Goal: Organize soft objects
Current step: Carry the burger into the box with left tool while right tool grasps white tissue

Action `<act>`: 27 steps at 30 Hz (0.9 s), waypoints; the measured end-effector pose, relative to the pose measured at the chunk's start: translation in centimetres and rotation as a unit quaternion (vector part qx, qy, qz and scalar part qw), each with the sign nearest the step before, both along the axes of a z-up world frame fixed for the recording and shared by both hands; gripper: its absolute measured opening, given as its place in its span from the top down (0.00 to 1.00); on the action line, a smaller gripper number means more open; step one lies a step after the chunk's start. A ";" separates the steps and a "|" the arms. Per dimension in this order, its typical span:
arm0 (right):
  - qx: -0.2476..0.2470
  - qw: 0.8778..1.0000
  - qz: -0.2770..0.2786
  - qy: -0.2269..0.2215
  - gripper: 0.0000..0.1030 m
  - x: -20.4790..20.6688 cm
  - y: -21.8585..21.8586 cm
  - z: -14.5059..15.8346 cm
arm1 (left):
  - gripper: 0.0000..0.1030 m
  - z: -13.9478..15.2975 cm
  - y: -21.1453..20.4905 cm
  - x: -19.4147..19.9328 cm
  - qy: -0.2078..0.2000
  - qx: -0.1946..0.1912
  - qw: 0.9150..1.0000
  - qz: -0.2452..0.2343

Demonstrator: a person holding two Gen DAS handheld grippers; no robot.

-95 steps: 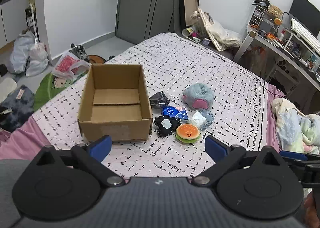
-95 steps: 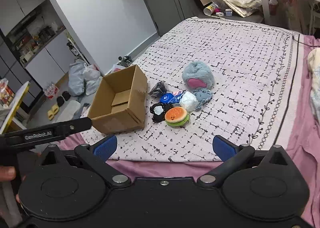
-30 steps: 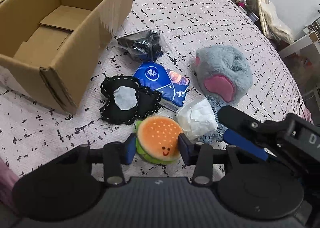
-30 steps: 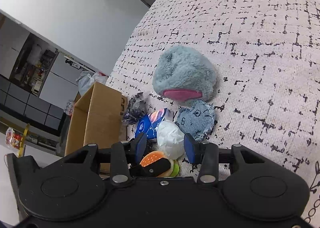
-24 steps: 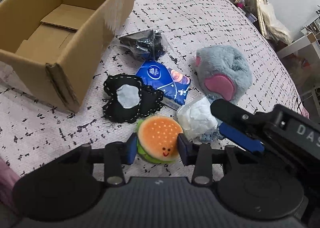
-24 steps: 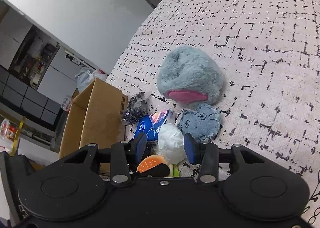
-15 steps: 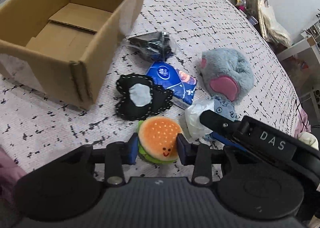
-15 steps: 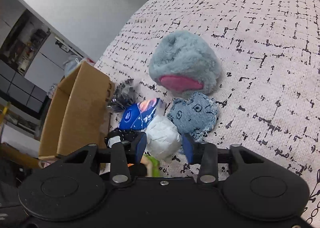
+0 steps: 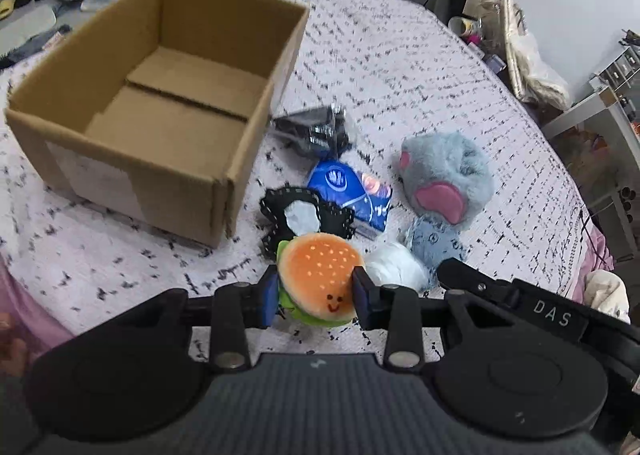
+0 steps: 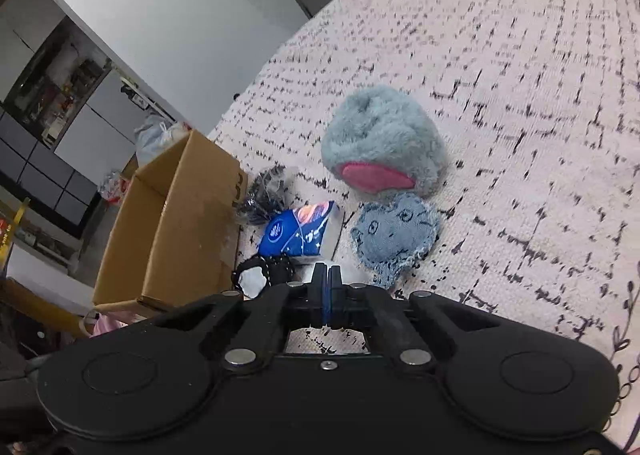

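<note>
Left tool (image 9: 314,295) is clamped on the burger plush (image 9: 320,277), lifted just beside the cardboard box (image 9: 160,103) on the bed (image 9: 400,67). My right tool (image 10: 327,287) has its fingers pinched together with nothing between them. White wad (image 9: 394,269) sits beside the burger plush, against the denim patch (image 10: 394,237).

— what's different since three seconds ago?
— both grippers came down from above the bed's near edge to the pile. the left gripper (image 9: 314,291), wide apart then, now pinches the burger plush (image 9: 318,279) and has lifted it up in front of the black heart patch (image 9: 300,217).
— and the right one?
— the right gripper (image 10: 326,289) briefly straddled the white ball (image 9: 394,267); now its fingers are pressed together with nothing between them, the ball left on the bed.
</note>
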State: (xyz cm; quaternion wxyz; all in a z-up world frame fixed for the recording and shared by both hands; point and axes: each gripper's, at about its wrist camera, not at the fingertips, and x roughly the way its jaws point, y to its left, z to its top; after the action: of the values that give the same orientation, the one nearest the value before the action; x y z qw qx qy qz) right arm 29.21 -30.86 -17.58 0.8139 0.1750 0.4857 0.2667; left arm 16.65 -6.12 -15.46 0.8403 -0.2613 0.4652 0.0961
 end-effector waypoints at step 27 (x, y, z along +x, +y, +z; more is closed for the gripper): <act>-0.116 0.991 0.038 -0.053 0.22 -1.8 5.1 -0.4 | 0.64 7.5 6.0 -3.3 -0.072 0.008 0.996 0.044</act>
State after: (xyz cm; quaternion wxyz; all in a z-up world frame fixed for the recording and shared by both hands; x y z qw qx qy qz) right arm 27.38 -25.72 -18.02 0.8425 0.0460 0.4758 0.2482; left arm 13.33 -0.15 -7.99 0.8685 -0.2813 0.3909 0.1171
